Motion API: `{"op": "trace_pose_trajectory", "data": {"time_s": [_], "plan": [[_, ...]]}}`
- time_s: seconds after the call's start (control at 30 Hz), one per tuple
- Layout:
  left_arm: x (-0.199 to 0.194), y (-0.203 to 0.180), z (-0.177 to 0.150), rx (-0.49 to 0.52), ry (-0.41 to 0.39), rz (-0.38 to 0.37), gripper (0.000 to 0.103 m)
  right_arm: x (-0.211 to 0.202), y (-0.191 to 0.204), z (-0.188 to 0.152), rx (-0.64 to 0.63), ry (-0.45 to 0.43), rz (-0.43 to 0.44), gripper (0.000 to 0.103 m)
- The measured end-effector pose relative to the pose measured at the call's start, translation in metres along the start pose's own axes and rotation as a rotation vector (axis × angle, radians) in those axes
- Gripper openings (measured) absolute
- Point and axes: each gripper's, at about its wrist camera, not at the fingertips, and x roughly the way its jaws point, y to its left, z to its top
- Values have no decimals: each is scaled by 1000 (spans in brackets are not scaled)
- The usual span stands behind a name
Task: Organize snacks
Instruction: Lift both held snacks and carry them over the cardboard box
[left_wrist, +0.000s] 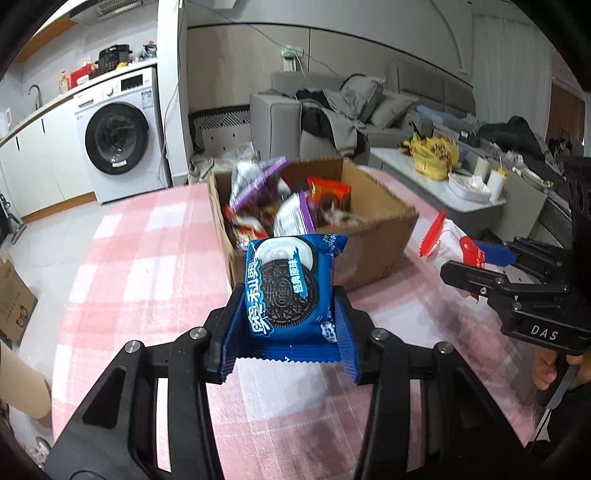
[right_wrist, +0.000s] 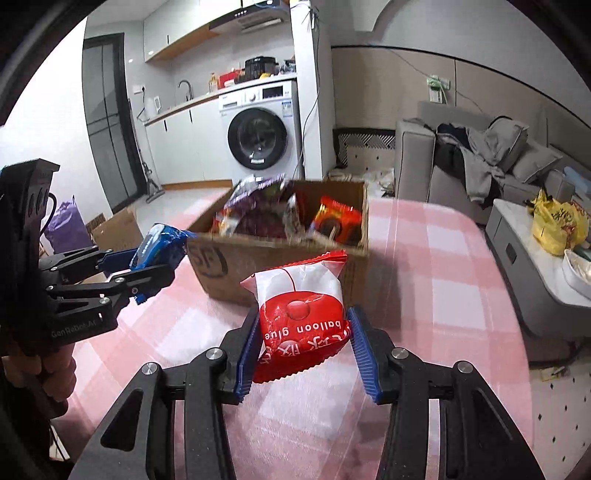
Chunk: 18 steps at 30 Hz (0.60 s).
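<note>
1. Currently the left gripper has its jaws clamped on a blue Oreo packet, which stands upright between the blue pads, its long axis pointing straight ahead from the jaws.
2. Meanwhile the right gripper has its jaws closed around a red-and-white snack pouch, also standing up and leaning forward out of the jaws.
3. Directly ahead of both pairs of jaws sits the open cardboard box on the pink-checked tabletop, already holding several purple, red and orange packets.
4. The box's near wall lies just beyond the tip of each held packet; the Oreo packet's top overlaps that wall in the left wrist view.
5. Judging by this, the left gripper seems slightly nearer the box's opening, so a short forward-and-over carry would likely bring its packet in first.
</note>
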Motion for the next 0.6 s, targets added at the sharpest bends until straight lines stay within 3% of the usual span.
{"op": "trace_pose_trajectory", "data": {"time_s": [0.33,0.6], "plan": [[-28,17,45,-14,-93,22,42,-2,-1,35,26,-64,-7,47],[-18,27,81,-13,-123,19,42,15,-5,60,61,-99,-22,47]]}}
